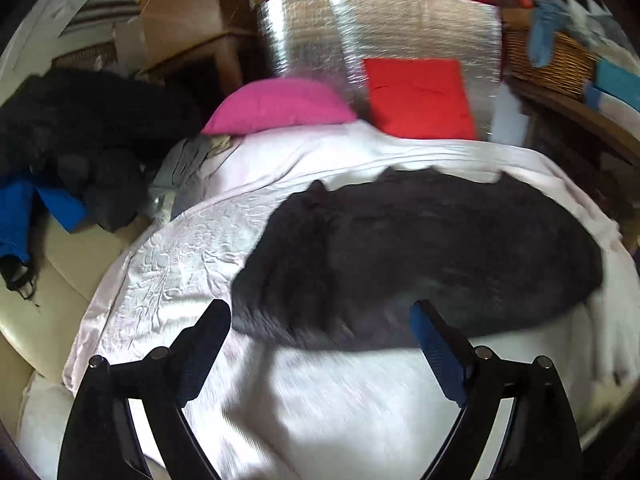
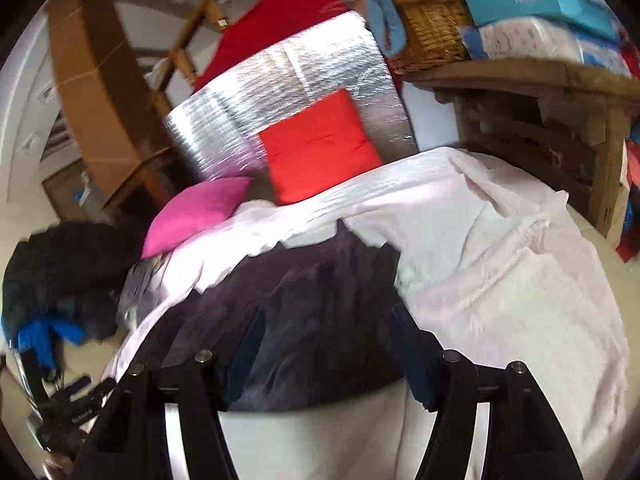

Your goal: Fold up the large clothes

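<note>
A large dark grey garment (image 1: pixel 420 248) lies spread on the white bed cover (image 1: pixel 180 264). My left gripper (image 1: pixel 320 312) is open and empty, its fingers hovering above the garment's near edge. In the right wrist view the same garment (image 2: pixel 304 304) lies ahead on the cover (image 2: pixel 500 280). My right gripper (image 2: pixel 326 320) is open and empty over the garment's near part. The left gripper also shows at the lower left of the right wrist view (image 2: pixel 80 396). Both views are motion blurred.
A pink cushion (image 1: pixel 280 106) and a red cushion (image 1: pixel 420 98) lean against a silver foil panel (image 1: pixel 380 36) at the bed's head. A pile of black and blue clothes (image 1: pixel 68 160) lies left. A wooden shelf with a wicker basket (image 2: pixel 432 28) stands right.
</note>
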Demonstrator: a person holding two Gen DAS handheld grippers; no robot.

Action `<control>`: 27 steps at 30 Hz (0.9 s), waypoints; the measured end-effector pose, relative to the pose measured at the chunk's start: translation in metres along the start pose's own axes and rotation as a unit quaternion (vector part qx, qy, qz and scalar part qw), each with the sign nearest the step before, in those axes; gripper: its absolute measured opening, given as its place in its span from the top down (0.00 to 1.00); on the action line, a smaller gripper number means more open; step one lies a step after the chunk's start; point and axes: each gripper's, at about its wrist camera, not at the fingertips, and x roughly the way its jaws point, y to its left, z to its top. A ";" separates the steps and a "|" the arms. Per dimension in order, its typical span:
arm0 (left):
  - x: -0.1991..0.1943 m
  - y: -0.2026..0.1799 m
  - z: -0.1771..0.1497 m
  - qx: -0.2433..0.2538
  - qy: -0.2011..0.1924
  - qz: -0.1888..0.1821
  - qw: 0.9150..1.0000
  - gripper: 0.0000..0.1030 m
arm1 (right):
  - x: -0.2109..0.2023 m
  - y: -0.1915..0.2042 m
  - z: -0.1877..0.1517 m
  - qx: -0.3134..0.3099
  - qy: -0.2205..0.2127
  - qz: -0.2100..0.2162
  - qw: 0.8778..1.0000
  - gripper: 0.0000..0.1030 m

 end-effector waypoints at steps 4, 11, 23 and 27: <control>-0.059 -0.022 -0.004 0.024 -0.035 0.004 0.999 0.11 | -0.033 0.032 -0.024 -0.047 0.022 -0.017 0.999 0.34; -0.140 -0.014 -0.012 0.013 -0.085 -0.031 0.996 0.10 | -0.102 0.069 -0.043 -0.077 0.014 -0.049 0.996 0.34; -0.235 0.015 -0.018 -0.029 -0.150 0.016 0.988 0.02 | -0.197 0.127 -0.039 -0.126 -0.038 -0.056 0.990 0.34; -0.256 0.022 -0.020 -0.034 -0.164 0.034 0.985 0.02 | -0.219 0.145 -0.040 -0.136 -0.057 -0.049 0.988 0.34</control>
